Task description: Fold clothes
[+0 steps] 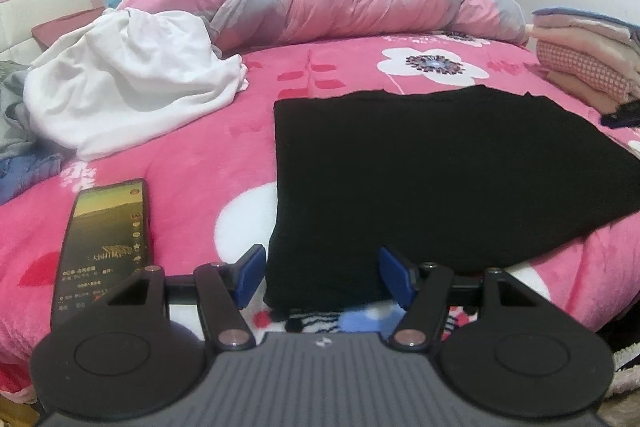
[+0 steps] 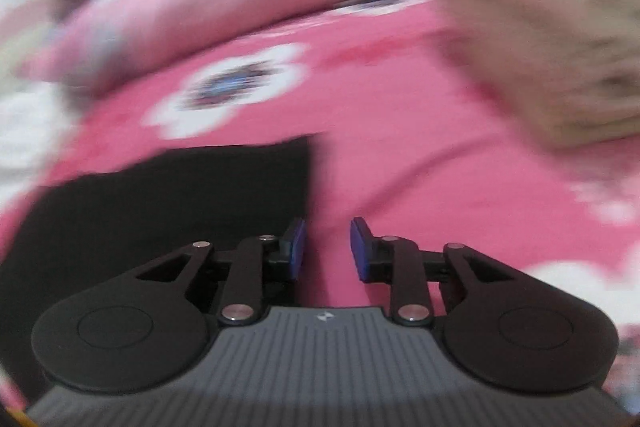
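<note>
Garment (image 1: 440, 179), black, folded flat, long axis crosswise on blanket (image 1: 200, 155); both tools released, empty.

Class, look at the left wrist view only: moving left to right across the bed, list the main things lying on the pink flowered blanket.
Crumpled white cloth → black smartphone with lit screen → flat folded black garment → stack of folded beige and checked clothes.
</note>
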Demonstrator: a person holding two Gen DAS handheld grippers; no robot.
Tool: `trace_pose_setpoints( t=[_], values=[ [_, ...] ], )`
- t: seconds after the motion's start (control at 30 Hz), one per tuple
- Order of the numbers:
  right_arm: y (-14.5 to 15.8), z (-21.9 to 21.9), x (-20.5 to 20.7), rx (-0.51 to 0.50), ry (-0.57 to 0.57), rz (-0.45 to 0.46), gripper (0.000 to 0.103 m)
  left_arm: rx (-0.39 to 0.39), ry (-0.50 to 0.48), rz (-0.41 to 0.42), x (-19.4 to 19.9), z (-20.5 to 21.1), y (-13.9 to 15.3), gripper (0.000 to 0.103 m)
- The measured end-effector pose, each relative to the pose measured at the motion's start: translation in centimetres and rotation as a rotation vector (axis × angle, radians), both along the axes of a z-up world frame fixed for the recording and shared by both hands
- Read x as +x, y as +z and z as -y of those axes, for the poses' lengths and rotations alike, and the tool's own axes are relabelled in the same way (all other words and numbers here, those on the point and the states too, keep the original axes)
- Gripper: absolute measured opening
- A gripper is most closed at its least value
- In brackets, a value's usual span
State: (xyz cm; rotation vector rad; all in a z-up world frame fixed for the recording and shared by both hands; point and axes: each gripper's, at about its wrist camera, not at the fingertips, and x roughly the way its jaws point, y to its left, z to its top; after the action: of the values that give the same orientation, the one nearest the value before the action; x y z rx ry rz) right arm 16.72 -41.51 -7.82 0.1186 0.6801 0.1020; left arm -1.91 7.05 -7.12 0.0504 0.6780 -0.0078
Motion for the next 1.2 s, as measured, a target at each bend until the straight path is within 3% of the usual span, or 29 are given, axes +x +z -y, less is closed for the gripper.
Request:
trace_pose_setpoints(
  t=[0.1, 0.23, 0.33, 0.47, 0.6, 0.67, 0.83, 1.0, 1.2],
  values=[
    [1.5, 0.4, -3.2, 0.023, 0.018, 0.057, 0.025, 0.015, -0.008, 0.023, 0.0, 0.3, 0.6, 0.064],
    [2.5, -3.7, -8.3, 0.004, 0.236, 0.164, 0.025, 0.020, -0.059, 0.039, 0.3, 1.9, 0.9, 0.064],
    [1.4, -6.2, -11.6, -0.039, 0.365, 0.146, 0.024, 0.001, -0.100, 0.017, 0.5, 2.9, 0.3, 0.064],
    [-0.8, -3.2, -14.5, -0.100, 0.225, 0.048, 0.022, -0.034, -0.114, -0.036, 0.5, 3.1, -0.8, 0.064],
    [0.6, 0.0, -17.6, -0.078, 0.065, 0.065, 0.025, -0.068, -0.089, -0.044, 0.3, 2.4, -0.9, 0.065],
    [1.7, -0.6, -18.1, -0.068, 0.072, 0.111, 0.025, -0.079, -0.080, -0.048, 0.3, 2.3, -0.9, 0.065],
    [2.7, -7.1, -16.6, -0.005, 0.259, 0.198, 0.025, -0.101, -0.059, -0.069, 0.5, 2.1, -0.8, 0.066],
    [-0.3, -11.6, -14.3, -0.040, 0.338, 0.094, 0.025, -0.119, -0.049, -0.069, 0.4, 2.0, -0.9, 0.066],
    [-1.6, -8.3, -17.9, -0.021, 0.258, -0.006, 0.027, -0.104, -0.057, -0.061, 0.0, 2.3, -1.0, 0.068]
  ],
)
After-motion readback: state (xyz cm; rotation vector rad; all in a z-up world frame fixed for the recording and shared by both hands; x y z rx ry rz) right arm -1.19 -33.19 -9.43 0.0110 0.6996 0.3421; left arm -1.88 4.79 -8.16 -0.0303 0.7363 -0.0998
